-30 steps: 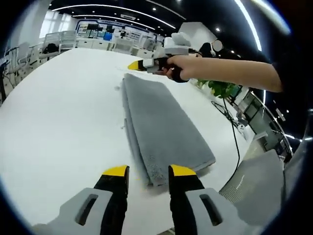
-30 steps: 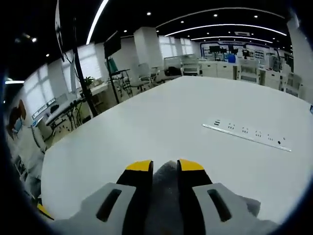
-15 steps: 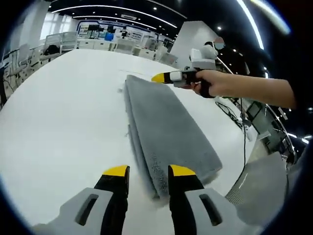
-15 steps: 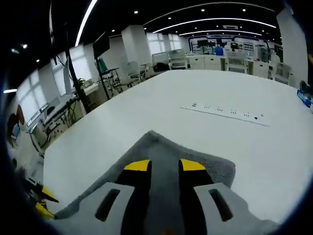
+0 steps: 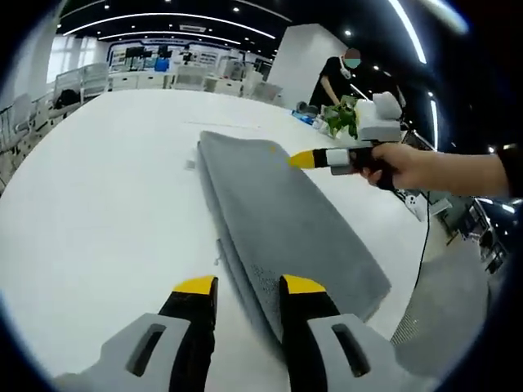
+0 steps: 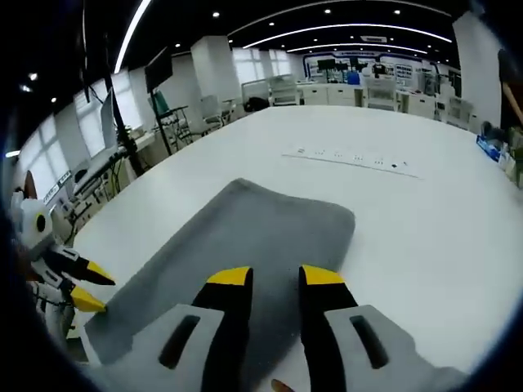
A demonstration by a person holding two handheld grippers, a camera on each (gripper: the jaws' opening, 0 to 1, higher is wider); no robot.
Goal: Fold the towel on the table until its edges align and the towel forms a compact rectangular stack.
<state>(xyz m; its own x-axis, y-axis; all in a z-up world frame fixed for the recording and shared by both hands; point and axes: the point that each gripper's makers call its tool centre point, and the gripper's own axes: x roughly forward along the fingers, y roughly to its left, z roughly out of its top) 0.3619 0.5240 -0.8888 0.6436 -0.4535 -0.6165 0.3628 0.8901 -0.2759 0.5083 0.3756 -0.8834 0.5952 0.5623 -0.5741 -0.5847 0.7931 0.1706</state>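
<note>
A folded grey towel point(image 5: 278, 212) lies flat on the white desk point(image 5: 106, 204), its near end between your parted, empty left tongs point(image 5: 248, 286); your right tongs point(image 6: 274, 276), apart and empty too, hover over it.

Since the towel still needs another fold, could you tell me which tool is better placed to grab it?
Probably the left tool: its open jaws straddle the grey towel's near end, while the right tool hovers open above the towel's middle.
</note>
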